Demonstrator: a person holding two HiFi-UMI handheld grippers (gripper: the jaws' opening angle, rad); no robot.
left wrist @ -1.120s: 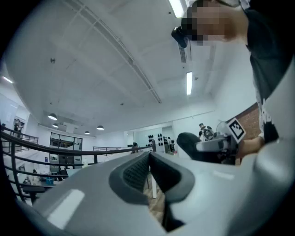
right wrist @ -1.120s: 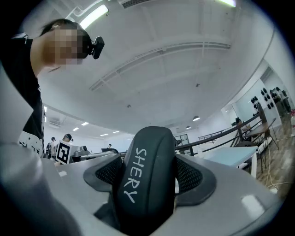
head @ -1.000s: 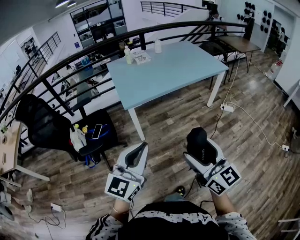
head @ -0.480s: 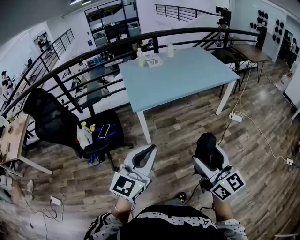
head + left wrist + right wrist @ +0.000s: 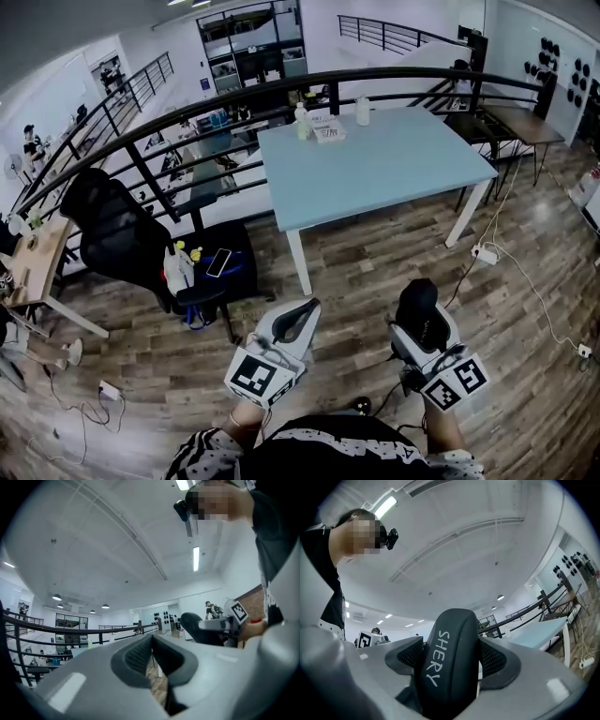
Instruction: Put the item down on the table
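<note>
Gripped a black rounded case (image 5: 416,298) lettered SHERY in the right gripper (image 5: 422,323), jaws clamped on its two flanks, long axis running straight out past the fingertips, toward the table rather than across it. Had the left gripper (image 5: 292,323) closed down to a sliver with nothing between the pads — empty, level with the right and just beside it above the wooden floor (image 5: 356,272). Stood well short of the light-blue table (image 5: 375,173), with bare floorboards between its near edge and both grippers. Found the table ahead and a little to the left of the case, about equally near to either arm; judged the right the only one fit to deliver, being the loaded one. Noted two bottles (image 5: 301,120) and a small packet (image 5: 328,131) crowded at the far edge by the black railing (image 5: 234,94), leaving the near stretch of tabletop bare. Judged the placing not yet begun — needed a walk forward first, then a lowering of the case flat, long side down, before any parting of the jaws.
</note>
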